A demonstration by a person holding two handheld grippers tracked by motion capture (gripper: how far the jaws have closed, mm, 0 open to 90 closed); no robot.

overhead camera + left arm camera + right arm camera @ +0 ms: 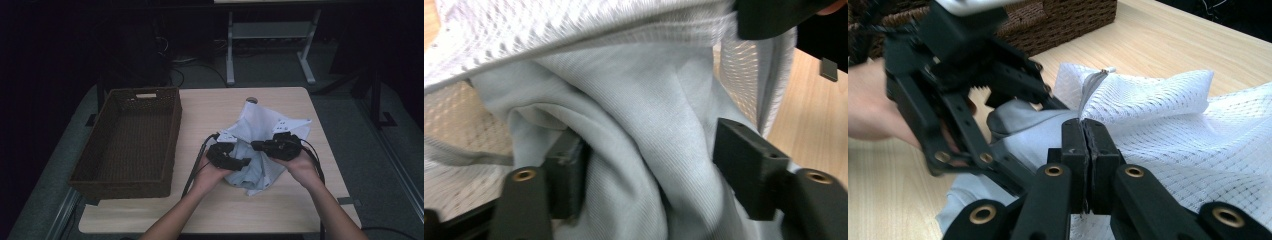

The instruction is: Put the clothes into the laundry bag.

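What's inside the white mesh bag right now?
A grey garment sits partly in the white mesh bag, bunched at its opening, between the left gripper's open jaws. The right gripper pinches the bag's edge. Anything deeper inside is hidden by mesh and folds.

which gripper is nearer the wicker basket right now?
Left. The left gripper works at the grey garment on the side toward the wicker basket, apart from it. The right gripper is clamped on the white mesh bag, farther off.
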